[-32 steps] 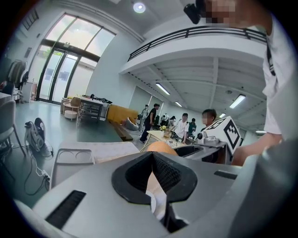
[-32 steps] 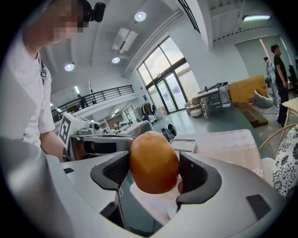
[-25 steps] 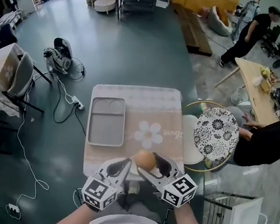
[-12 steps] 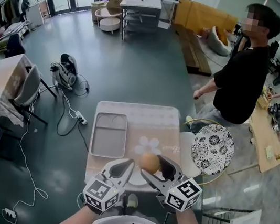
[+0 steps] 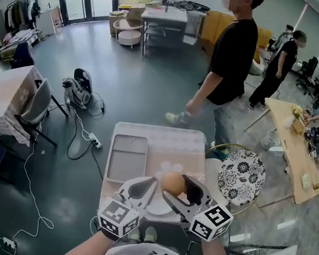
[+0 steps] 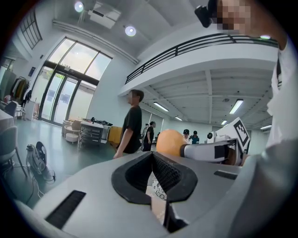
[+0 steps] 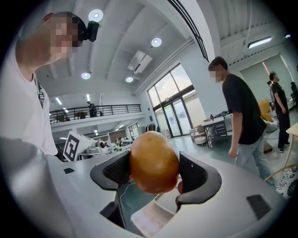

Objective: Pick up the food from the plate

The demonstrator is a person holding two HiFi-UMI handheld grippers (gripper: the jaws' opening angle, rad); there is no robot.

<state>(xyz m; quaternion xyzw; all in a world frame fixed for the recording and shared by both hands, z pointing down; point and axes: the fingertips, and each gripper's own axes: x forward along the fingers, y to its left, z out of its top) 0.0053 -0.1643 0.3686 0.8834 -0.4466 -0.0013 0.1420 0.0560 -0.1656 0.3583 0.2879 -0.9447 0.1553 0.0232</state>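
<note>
The food (image 7: 153,161) is a single smooth, rounded lump, golden orange-brown with a slight sheen, a little longer than it is wide and without any visible marks or wrapping. It sits clamped between the two black ribbed pads of the right gripper (image 7: 154,173), one pad pressing each side, and most of it bulges out above and in front of them. In the head view it is held off the table (image 5: 180,145), over that table's near end, with the white plate (image 5: 157,207) showing just below it between the two tools and nothing visible on the part of the plate that shows. The left gripper (image 6: 152,155) holds nothing: its jaw tips meet, leaving only the loop-shaped gap between the pads, through which the tabletop shows. It hangs just beside the right one, their tips close together. By count there is one piece of food, one plate, two grippers, and one grey compartment tray (image 5: 127,158) lying on the left part of the pale tablecloth. One round black-and-white patterned seat (image 5: 241,177) stands just right of the table. Two standing people in black tops are in view, one (image 5: 230,51) near the table's far end and one (image 5: 282,63) farther back.
</note>
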